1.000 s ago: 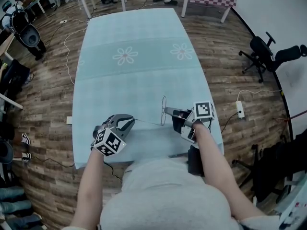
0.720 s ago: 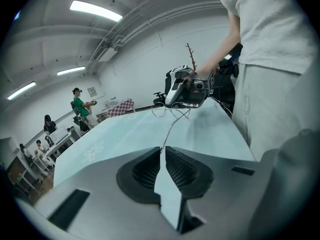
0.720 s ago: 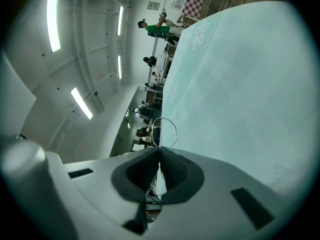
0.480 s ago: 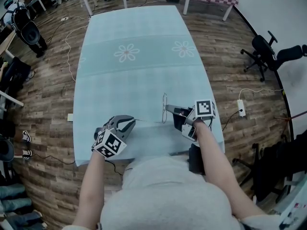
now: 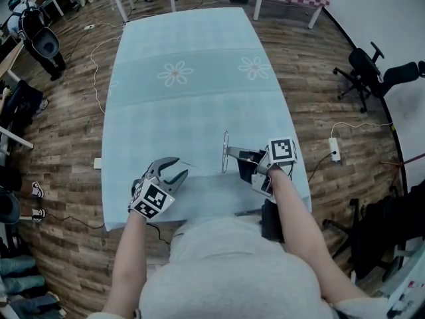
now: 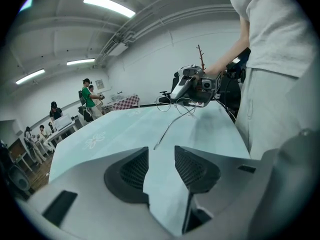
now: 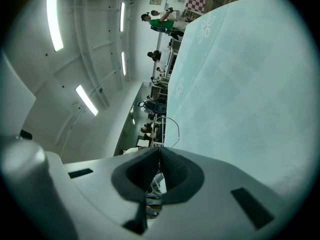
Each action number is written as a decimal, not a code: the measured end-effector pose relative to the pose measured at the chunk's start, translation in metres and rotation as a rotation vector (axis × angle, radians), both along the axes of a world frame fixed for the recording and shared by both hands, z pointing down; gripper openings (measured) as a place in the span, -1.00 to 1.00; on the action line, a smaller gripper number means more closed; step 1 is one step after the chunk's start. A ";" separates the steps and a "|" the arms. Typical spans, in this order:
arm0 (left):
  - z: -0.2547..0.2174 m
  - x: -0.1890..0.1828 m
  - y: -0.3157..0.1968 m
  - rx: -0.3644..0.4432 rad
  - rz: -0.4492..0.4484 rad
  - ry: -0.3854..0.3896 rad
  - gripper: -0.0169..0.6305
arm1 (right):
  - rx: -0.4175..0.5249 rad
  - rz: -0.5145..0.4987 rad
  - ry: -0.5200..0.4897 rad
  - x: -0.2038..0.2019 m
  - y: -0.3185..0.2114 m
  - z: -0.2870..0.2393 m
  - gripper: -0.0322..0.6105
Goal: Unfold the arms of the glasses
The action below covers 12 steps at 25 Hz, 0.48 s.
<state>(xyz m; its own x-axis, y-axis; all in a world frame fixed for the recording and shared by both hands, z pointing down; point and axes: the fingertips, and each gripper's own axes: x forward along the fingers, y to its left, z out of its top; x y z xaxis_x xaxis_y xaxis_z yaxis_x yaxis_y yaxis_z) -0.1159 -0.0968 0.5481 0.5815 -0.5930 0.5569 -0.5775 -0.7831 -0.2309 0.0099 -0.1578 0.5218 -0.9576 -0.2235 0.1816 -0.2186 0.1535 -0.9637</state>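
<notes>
Head view: a table (image 5: 192, 105) covered by a pale blue cloth (image 5: 174, 76) printed with flowers. Close to the near edge the right gripper (image 5: 232, 152) holds the glasses (image 5: 224, 141) with the lens frame standing upright, just clear of the cloth. The left gripper (image 5: 180, 167) sits a little to the left, pointing toward the glasses, its jaws parted. Left gripper view: the jaws have just been opening and stand apart. One thin arm (image 6: 173, 130) of the glasses runs from the frame down toward the camera, unfolded — its tip lies at the mouth of the gap, and neither pad presses on it. Behind it, the frame sits in the other gripper above the table. Right gripper view: the jaws are closed together on the glasses, and a curved wire rim of the frame rises just past the pads. A few people (image 7: 159, 19) stand in the background — far beyond the table.
</notes>
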 end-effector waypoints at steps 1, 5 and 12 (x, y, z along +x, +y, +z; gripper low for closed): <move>0.000 -0.001 0.000 -0.010 -0.013 0.017 -0.46 | -0.001 -0.001 -0.001 0.000 0.000 0.000 -0.86; -0.002 0.000 -0.002 -0.053 -0.081 0.133 -0.45 | 0.005 0.006 -0.013 0.003 -0.001 -0.002 -0.86; -0.003 0.016 -0.001 -0.159 -0.143 0.371 -0.45 | 0.002 0.032 -0.053 0.005 -0.005 -0.008 -0.86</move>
